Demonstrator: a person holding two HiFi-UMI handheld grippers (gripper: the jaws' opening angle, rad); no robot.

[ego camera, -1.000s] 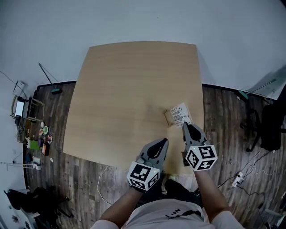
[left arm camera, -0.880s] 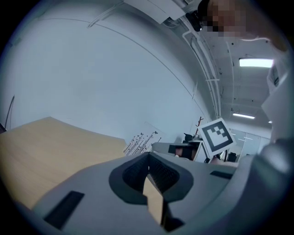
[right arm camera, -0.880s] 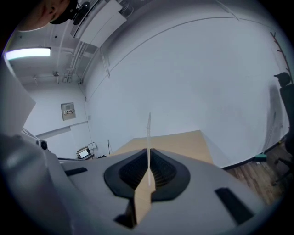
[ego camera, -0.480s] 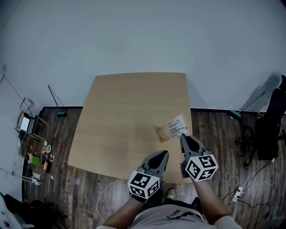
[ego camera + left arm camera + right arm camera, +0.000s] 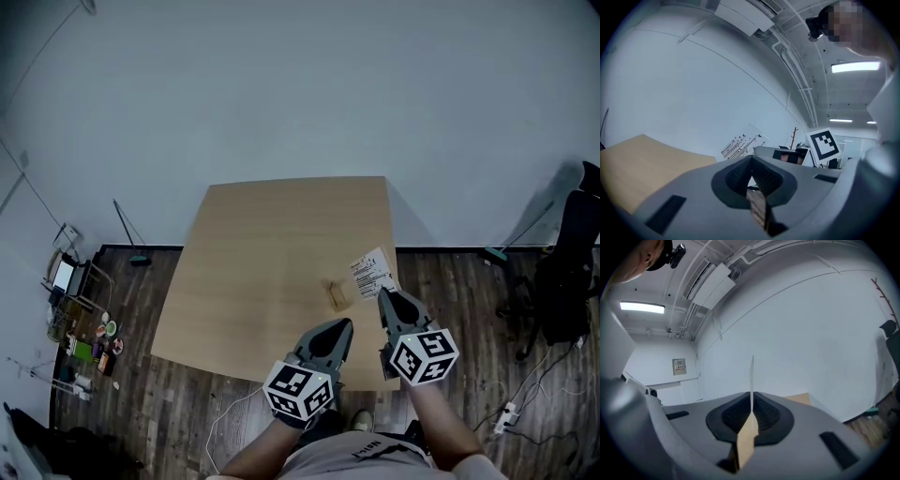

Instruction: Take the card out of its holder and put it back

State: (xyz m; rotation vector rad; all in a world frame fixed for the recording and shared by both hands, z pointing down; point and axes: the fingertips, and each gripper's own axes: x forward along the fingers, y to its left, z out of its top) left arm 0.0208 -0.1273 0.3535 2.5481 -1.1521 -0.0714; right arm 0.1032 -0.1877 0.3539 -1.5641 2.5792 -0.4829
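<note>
Pinching the printed card (image 5: 372, 274) between its clenched jaws, the right gripper (image 5: 386, 298) holds it just right of the small wooden holder (image 5: 337, 294) on the table (image 5: 262, 234). The left gripper (image 5: 339, 328) hovers at the near edge, its jaws closed on nothing.

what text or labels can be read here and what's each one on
card held by the right gripper: lines of print, too small to read
wall plate: blurred, unreadable
square markers on the gripper cubes: patterns, no words
So no text here is legible.
</note>
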